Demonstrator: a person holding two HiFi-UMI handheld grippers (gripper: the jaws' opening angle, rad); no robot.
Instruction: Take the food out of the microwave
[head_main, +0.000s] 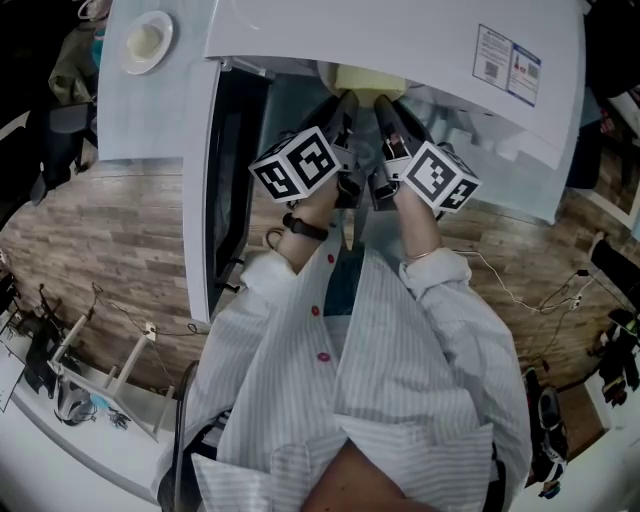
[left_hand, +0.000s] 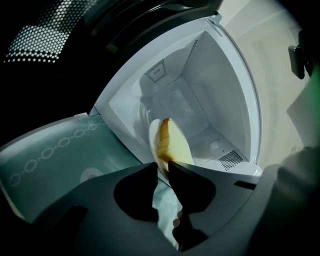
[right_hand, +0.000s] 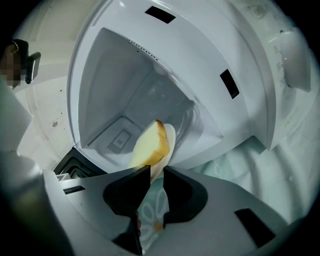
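A slice of bread (left_hand: 172, 144) lies on a small white plate (left_hand: 153, 141) at the mouth of the open white microwave (head_main: 400, 40). Both views show the plate on edge, tilted by the cameras. My left gripper (left_hand: 162, 167) clamps the plate's near rim from the left. From the other side, the right gripper (right_hand: 156, 170) pinches the same plate (right_hand: 170, 134) just under the bread (right_hand: 149, 146). In the head view the two grippers (head_main: 347, 100) (head_main: 384, 104) reach side by side to the pale plate (head_main: 370, 78) under the microwave's top edge.
The microwave door (head_main: 235, 170) hangs open at the left, its mesh window (left_hand: 35, 35) dark. A green ring-patterned cloth (left_hand: 55, 150) covers the surface in front. A small white bowl (head_main: 147, 42) sits on the counter at the far left. The white cavity (right_hand: 125, 95) lies behind the plate.
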